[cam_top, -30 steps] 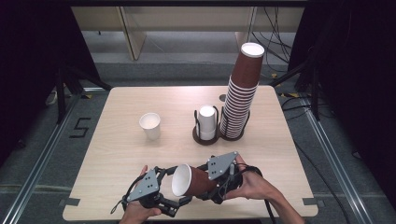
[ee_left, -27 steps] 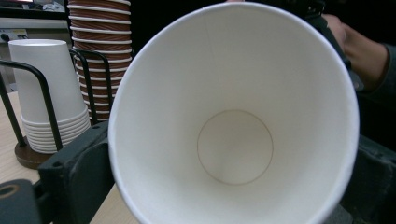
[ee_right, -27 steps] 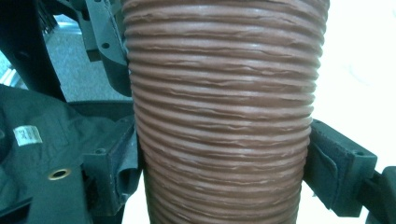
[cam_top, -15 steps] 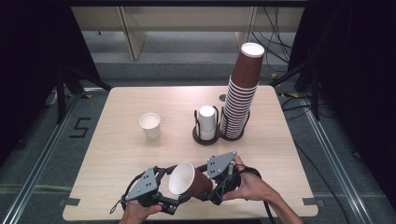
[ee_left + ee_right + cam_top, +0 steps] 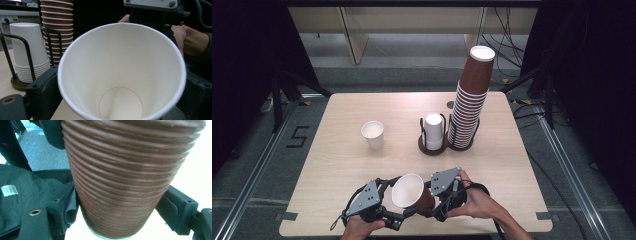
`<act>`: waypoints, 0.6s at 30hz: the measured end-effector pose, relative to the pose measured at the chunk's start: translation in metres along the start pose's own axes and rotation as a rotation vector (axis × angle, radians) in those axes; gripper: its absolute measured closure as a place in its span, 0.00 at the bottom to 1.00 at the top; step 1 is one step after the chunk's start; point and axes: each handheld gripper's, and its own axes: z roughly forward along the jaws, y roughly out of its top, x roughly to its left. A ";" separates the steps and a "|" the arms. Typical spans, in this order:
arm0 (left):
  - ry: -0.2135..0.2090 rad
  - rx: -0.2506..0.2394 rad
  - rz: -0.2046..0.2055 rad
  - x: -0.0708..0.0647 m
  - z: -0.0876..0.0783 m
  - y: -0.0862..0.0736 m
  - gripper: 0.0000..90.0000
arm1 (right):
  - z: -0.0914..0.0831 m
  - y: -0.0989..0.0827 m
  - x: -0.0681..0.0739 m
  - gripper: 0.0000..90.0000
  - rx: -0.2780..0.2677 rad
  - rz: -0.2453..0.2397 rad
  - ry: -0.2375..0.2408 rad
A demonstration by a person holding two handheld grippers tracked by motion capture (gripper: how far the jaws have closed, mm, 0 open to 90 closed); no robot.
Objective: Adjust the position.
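Your right gripper (image 5: 434, 202) clamps the brown ribbed paper cup (image 5: 412, 192) near its base, jaws just closing; your left gripper (image 5: 396, 216) seemingly grips its rim, low over the table's (image 5: 337, 150) near edge.

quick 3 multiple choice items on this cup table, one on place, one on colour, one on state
1. Where is the lone white cup? A left of the wire holder B on the tall brown stack C on the floor
2. What colour is the outside of the held cup? A blue B brown C green
3. How does the held cup lie? A upright on the table B upside down C tipped on its side between the left tool and the right tool

A, it stands apart to the left; B, ribbed brown wall; C, its mouth faces sideways.
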 end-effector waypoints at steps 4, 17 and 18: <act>0.005 -0.021 -0.018 -0.002 0.002 0.000 0.10 | 0.001 0.001 0.000 0.26 -0.041 0.016 0.011; 0.060 -0.029 -0.003 0.004 -0.006 0.005 0.16 | 0.001 -0.005 -0.004 0.20 -0.066 0.086 0.027; 0.075 -0.027 -0.003 0.006 -0.007 0.006 0.16 | -0.001 -0.006 -0.005 0.20 -0.067 0.090 0.014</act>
